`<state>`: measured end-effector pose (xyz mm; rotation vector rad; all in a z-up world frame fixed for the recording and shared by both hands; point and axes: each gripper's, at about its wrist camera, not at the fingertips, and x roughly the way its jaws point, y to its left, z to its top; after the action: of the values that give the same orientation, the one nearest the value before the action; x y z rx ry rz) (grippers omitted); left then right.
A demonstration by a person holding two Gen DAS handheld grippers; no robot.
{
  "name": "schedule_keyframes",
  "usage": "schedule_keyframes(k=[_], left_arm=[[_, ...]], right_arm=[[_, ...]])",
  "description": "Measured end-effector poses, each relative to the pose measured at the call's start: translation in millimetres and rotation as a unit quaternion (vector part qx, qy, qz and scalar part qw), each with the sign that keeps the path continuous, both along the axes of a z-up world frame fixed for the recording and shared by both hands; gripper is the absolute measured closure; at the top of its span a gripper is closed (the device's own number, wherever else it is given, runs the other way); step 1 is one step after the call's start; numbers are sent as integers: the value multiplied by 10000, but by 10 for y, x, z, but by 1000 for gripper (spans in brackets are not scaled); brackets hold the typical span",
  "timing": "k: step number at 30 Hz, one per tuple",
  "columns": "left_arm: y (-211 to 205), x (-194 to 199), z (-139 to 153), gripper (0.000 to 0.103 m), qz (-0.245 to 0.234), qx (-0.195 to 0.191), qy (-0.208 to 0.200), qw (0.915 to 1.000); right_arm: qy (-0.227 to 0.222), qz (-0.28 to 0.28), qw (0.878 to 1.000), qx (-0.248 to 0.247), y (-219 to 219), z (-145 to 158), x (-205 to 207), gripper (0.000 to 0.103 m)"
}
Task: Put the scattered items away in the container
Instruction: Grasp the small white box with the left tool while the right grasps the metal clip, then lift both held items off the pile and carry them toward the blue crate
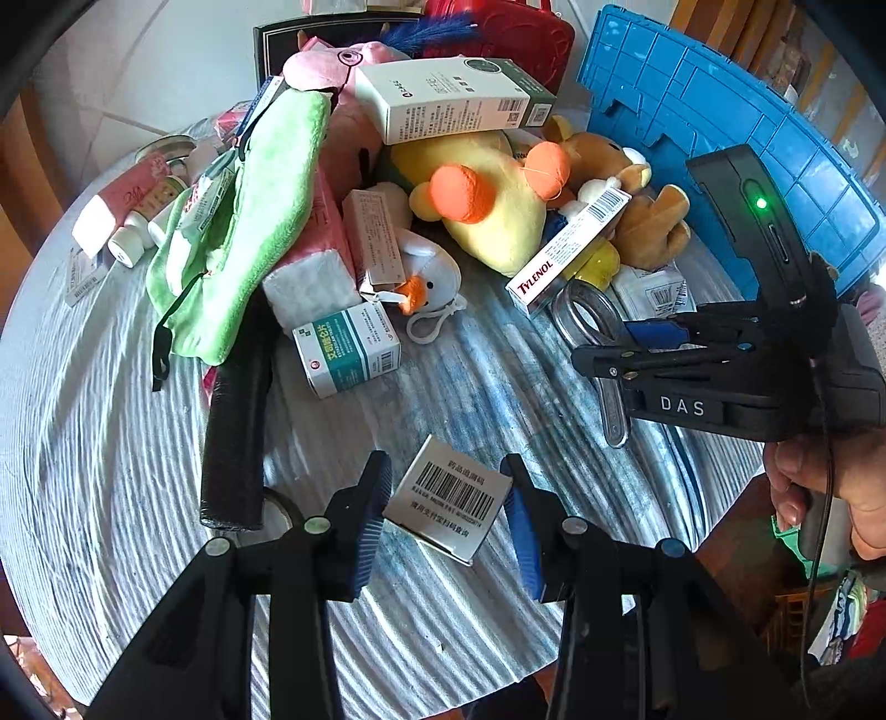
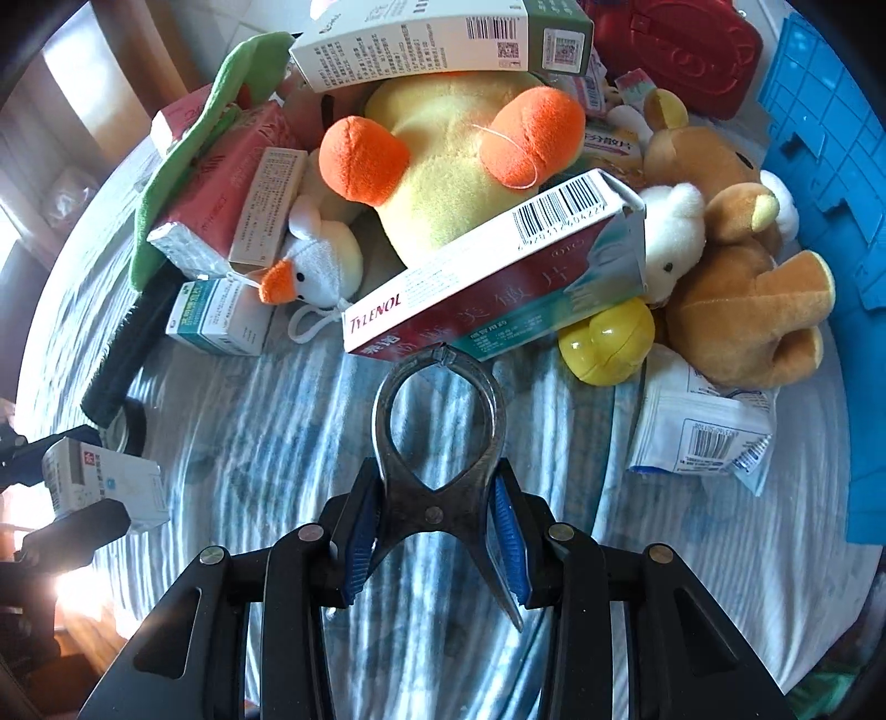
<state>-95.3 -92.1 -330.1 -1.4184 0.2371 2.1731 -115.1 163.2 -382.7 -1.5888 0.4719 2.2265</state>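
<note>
The table [image 1: 454, 387] was round and covered with a cloth streaked in blue and white. Beyond its rim at 11 o'clock lay pale floor tiles [image 1: 138, 61], and wooden furniture showed at the edges of the left wrist view.

The left claw [image 1: 448, 520] held a small white medicine box [image 1: 448, 498] by its sides, barcode face up, just above the cloth at 6 o'clock. The right claw [image 2: 437, 531] was clamped on the handles of a dark metal clip [image 2: 437, 443], whose looped end pointed toward the pile at 12 o'clock.

The blue container [image 1: 720, 127] stood tilted at 1 to 2 o'clock in the left wrist view, beside the heap. The heap filled the far half of the table: a yellow plush duck [image 2: 459, 166] with orange feet, a brown plush bear [image 2: 742, 266], a Tylenol box [image 2: 498, 277] leaning on the duck, a small white plush duck [image 2: 321, 266], a green cloth [image 1: 238, 221], a teal and white box [image 1: 349, 349] and a long white carton [image 1: 454, 99] lying on top. A red case [image 2: 675, 50] sat behind at 12 o'clock.
</note>
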Motion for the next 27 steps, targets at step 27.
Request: schedule_keyframes(k=[27], left_arm=[[33, -112, 1283, 63, 243, 85, 955, 9951]], right_arm=[[1139, -38, 9928, 360, -100, 1537, 368, 65]])
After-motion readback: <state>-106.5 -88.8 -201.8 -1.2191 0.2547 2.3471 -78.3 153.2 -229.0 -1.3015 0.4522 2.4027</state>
